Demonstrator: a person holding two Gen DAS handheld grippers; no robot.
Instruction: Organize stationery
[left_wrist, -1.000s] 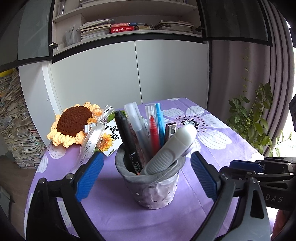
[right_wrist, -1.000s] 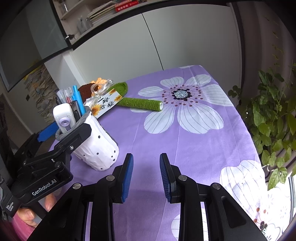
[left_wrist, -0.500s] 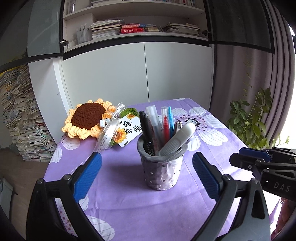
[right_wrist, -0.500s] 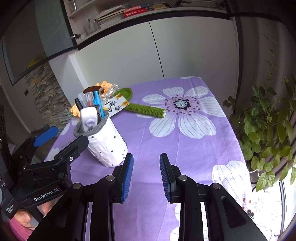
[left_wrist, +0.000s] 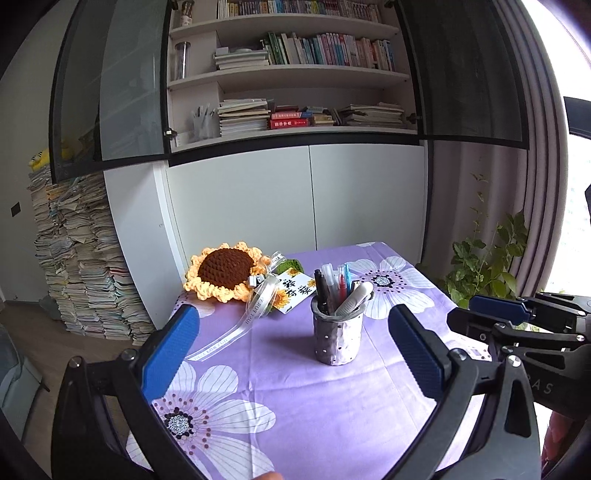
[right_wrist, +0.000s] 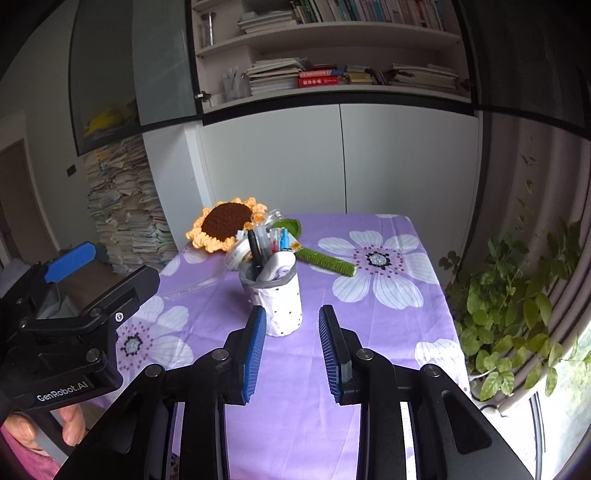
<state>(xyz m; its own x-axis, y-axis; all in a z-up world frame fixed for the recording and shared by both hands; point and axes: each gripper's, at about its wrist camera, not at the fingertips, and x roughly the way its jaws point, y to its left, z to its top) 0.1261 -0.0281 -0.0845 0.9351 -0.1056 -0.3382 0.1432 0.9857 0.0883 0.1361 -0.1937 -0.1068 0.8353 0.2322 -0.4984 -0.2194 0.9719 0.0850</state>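
Purple floral tablecloth (left_wrist: 332, 398) covers the table; near its centre stands a white dotted pen cup (left_wrist: 337, 341), upright, packed w/ stationery: black marker (left_wrist: 322, 295), clear pens, a red pen (left_wrist: 342, 290), a blue pen (left_wrist: 347, 275) and a white correction-tape dispenser (left_wrist: 354, 297) leaning over the right rim.

Left gripper (left_wrist: 293, 350) sits on the near side of the cup, its blue pads spread wide after just opening further; nothing between them, cup well beyond the fingertips and framed roughly midway in the gap. From the right wrist view the same gripper (right_wrist: 70, 264) shows at far left, apart from the cup, w/ a person's fingers (right_wrist: 72, 424) on its handle.

Right gripper (right_wrist: 291, 350) also hangs near-side of the cup (right_wrist: 275, 299), jaws narrow but parted, holding nothing; cup appears just past the left pad, not touching. In the left wrist view it enters from the right edge (left_wrist: 498, 310), to the right of the cup.

Far-left of the cup lies a crochet sunflower (left_wrist: 225, 271) w/ ribbon (left_wrist: 236, 332) and a printed card (left_wrist: 295, 291); its green stem (right_wrist: 325, 260) runs right behind the cup. Bookshelf (left_wrist: 295, 81), stacked papers (left_wrist: 81, 258) and a leafy plant (right_wrist: 517, 302) fill the background.
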